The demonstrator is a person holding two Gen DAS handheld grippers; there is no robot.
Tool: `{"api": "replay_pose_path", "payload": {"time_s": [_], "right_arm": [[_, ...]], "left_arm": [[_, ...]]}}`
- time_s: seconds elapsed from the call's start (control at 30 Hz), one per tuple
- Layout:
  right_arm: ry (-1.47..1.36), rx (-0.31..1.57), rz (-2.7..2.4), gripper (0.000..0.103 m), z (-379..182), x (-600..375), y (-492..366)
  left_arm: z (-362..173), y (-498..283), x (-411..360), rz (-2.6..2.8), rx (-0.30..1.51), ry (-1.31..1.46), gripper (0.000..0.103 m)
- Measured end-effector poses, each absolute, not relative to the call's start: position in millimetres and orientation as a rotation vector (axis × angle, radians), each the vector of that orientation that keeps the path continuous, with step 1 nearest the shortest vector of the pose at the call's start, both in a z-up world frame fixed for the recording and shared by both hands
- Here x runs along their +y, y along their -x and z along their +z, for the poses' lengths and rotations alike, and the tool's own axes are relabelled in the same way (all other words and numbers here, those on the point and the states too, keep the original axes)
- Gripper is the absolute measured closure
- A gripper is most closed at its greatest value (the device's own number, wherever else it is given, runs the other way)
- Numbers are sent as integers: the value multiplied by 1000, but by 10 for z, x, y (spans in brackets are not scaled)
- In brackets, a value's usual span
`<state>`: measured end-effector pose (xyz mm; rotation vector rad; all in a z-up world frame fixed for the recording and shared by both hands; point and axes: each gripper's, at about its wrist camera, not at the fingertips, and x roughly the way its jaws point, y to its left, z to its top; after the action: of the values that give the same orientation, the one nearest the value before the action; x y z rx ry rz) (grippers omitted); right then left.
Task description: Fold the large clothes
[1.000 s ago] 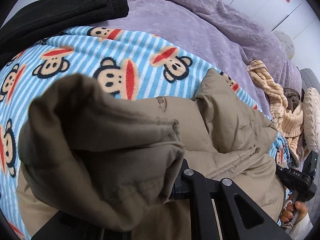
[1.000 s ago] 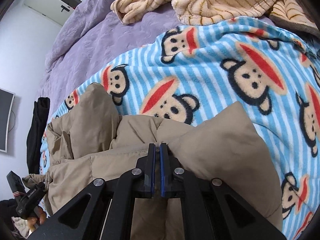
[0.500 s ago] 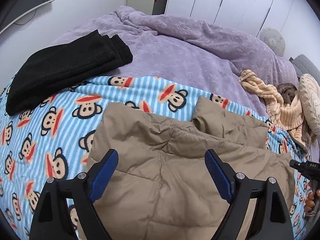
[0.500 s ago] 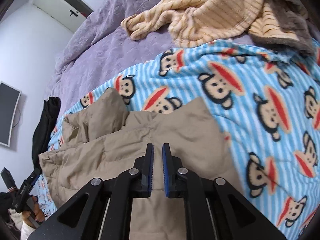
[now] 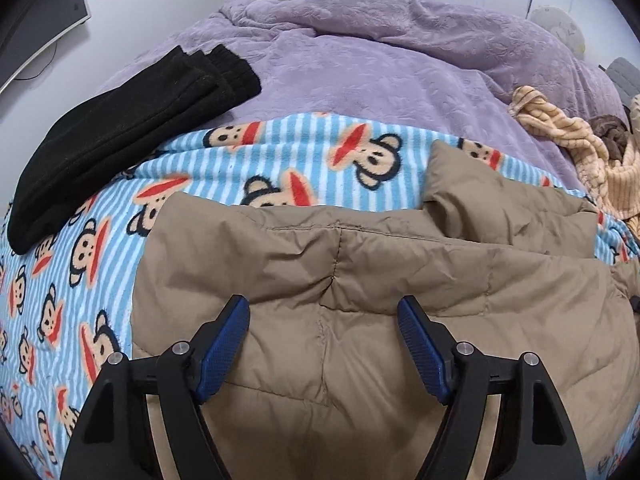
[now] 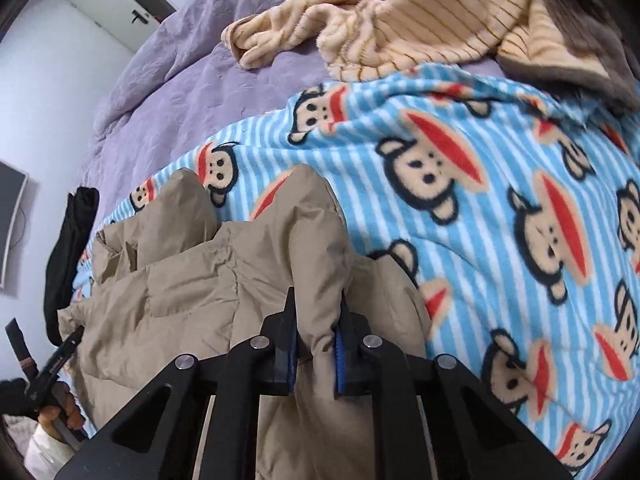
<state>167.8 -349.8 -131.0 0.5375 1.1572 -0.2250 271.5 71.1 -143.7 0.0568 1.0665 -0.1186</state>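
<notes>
folding the tan puffer jacket [image 5: 360, 280] is the step in hand; it lies crumpled on the striped monkey-print blanket [image 5: 280, 160] at the near side of the bed, over the purple bedspread [image 5: 380, 72]; the left gripper [image 5: 324, 332] hovers just above the jacket with its jaws wide apart, holding nothing; the right gripper [image 6: 316, 344] is clamped on a raised ridge of jacket fabric at the right edge; to fold well, judge that the left gripper should close on a matching edge at the left, so both lift evenly and the padding lands flat; grip at a seam, since the shell looks slick; the jacket is quilted, puffy and creased; the blanket is soft fleece; a folded black garment [image 5: 120, 140] lies far left, a ribbed beige knit [image 6: 400, 20] far right.
</notes>
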Motion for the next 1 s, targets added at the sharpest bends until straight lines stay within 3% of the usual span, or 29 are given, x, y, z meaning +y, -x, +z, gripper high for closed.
{"api": "replay_pose_path", "payload": {"time_s": [0.27,0.4,0.63,0.8,1.0], "right_arm": [[-548,1198,-344,84,-1684,-3636,-1792],[-552,1180,-406,72,-1398,-3662,-1674],[-421,1043,-106,77,-734,-2860,-1583],[-394,1119,61,77,-1133,-2123,-1831],[-376,1163,17,81,-1708,-1996,-1976]], "left_arm": [[-1737,-2923,654,-79,1082,-78,25],[-1587,-2896,685,-62,1088,-65,25],[-909,-2397,537,-301,970,-39,25],[-1116,-2257,-102,-449,994,-132,25],[-1685,-2400,-337,-380,1027,-144,25]]}}
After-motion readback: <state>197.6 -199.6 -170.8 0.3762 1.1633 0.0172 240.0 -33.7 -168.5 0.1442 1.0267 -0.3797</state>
